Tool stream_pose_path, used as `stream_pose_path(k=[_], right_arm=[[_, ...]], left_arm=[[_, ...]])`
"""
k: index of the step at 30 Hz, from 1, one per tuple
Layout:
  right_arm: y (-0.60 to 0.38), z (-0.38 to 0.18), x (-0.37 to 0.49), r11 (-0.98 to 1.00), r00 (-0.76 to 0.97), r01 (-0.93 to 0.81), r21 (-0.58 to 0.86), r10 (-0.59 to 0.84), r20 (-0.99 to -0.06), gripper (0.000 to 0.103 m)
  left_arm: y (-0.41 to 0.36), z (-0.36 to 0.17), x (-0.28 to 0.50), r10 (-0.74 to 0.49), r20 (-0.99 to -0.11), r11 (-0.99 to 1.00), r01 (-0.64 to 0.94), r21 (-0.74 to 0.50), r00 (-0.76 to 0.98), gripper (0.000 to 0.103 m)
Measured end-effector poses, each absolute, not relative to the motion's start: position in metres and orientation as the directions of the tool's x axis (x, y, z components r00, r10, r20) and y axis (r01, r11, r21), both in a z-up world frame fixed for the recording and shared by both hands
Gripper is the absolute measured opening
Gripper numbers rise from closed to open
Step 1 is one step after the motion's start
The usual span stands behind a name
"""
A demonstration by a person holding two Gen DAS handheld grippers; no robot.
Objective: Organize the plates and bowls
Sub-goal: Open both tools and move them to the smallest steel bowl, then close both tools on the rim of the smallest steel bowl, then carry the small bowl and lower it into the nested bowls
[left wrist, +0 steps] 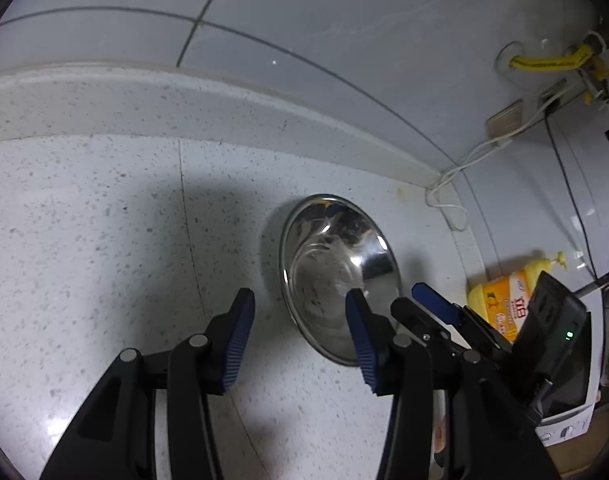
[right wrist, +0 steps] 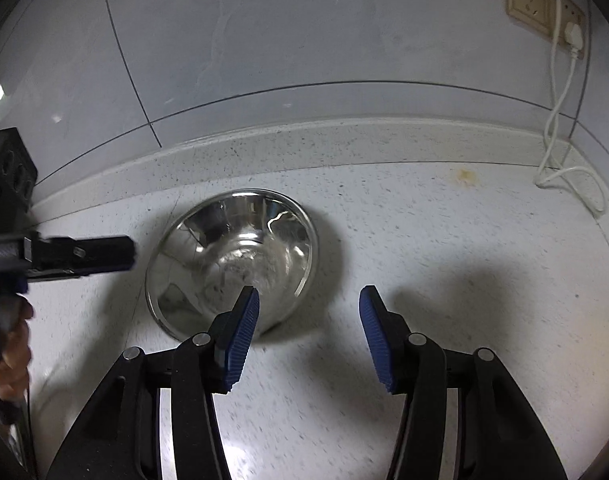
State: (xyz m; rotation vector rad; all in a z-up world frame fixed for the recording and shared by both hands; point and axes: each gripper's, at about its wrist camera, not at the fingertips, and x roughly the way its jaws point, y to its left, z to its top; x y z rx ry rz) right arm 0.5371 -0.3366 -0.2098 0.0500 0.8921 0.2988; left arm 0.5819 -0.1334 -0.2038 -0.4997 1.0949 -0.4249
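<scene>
A shiny steel bowl (left wrist: 336,276) (right wrist: 232,260) stands upright on the speckled white counter (left wrist: 84,240), close to the back ledge. In the left wrist view my left gripper (left wrist: 300,294) is open. Its left finger is over bare counter, its right finger in front of the bowl's inside, and the pads touch nothing. My right gripper (right wrist: 309,294) is open too. Its left finger overlaps the bowl's near right rim, its right finger hangs over bare counter. The other gripper's blue finger (left wrist: 434,304) shows right of the bowl. The left gripper's black body (right wrist: 84,256) and a hand (right wrist: 12,340) show at the left.
A raised speckled ledge (right wrist: 344,140) and a tiled wall run behind the bowl. A white cable (right wrist: 560,128) drops from a wall socket (right wrist: 528,0) onto the counter at the right. A yellow soap bottle (left wrist: 504,300) and a white appliance (left wrist: 576,400) stand at the far right.
</scene>
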Motion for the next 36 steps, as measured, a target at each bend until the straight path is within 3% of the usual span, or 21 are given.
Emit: stream_pose_path(k=[5, 8, 13, 17, 36], right_arm=[[-0.322, -0.222, 0.547, 0.957, 0.569, -0.254, 0.144, 0.268, -0.778, 0.046], [-0.316, -0.227, 0.548, 0.948, 0.542, -0.279, 0.151, 0.285, -0.79, 0.027], [-0.313, -0.228, 0.546, 0.95, 0.536, -0.288, 0.121, 0.265, -0.801, 0.023], [-0.323, -0.225, 0.536, 0.949, 0.526, -0.287, 0.128, 0.268, -0.807, 0.018], [-0.352, -0.197, 0.441, 0.947, 0.509, -0.312, 0.076, 0.234, -0.829, 0.018]], left_arm=[[-0.147, -0.218, 0.589, -0.556, -0.748, 0.82, 0.093, -0.565, 0.362, 0.045], [-0.158, -0.223, 0.59, -0.577, -0.742, 0.811, 0.126, -0.572, 0.341, 0.042], [-0.161, -0.227, 0.586, -0.595, -0.742, 0.8, 0.137, -0.584, 0.31, 0.024], [-0.168, -0.227, 0.576, -0.596, -0.753, 0.802, 0.155, -0.577, 0.278, 0.021], [-0.22, -0.193, 0.476, -0.585, -0.805, 0.792, 0.278, -0.543, 0.095, 0.021]])
